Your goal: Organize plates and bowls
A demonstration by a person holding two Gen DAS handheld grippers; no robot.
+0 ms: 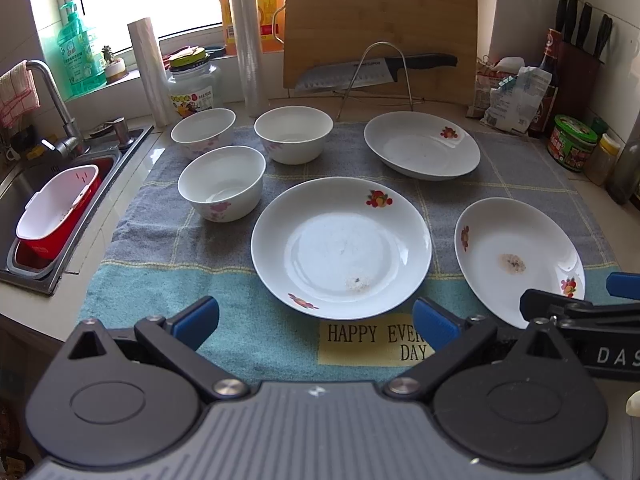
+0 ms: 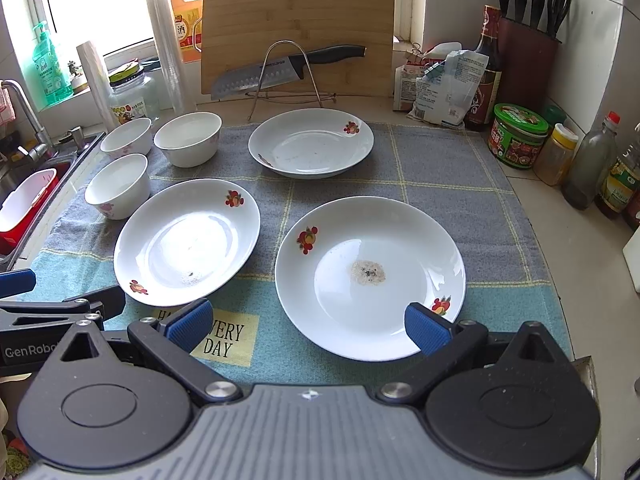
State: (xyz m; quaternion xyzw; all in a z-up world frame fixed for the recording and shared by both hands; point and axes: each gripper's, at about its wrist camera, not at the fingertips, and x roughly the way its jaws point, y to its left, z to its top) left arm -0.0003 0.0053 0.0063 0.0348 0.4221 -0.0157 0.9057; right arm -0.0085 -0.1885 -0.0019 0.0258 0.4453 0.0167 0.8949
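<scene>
Left wrist view: the left gripper point(image 1: 316, 322) hangs with its blue-padded jaws spread wide and empty, low over the near edge of a checked terry towel point(image 1: 168, 240), just short of the middle plate point(image 1: 341, 247). In the right wrist view the right gripper point(image 2: 308, 326) is likewise spread and empty, its right pad overlapping the near rim of the right plate point(image 2: 370, 278); whether it touches cannot be told. All three plates are round, glossy white ceramic with small red flower decals, lying flat and face up, and the two near ones carry brownish residue at the centre. The far plate point(image 1: 422, 146) sits well apart, towards the back of the towel. Three deep, round white bowls point(image 1: 222, 184) with faint pink flowers stand upright, mouths up, clustered at the towel's left. Behind them a bamboo cutting board point(image 1: 380, 32) leans against the wall, with a dimpled steel knife point(image 1: 376, 72) resting on a wire rack, its black handle pointing right.
</scene>
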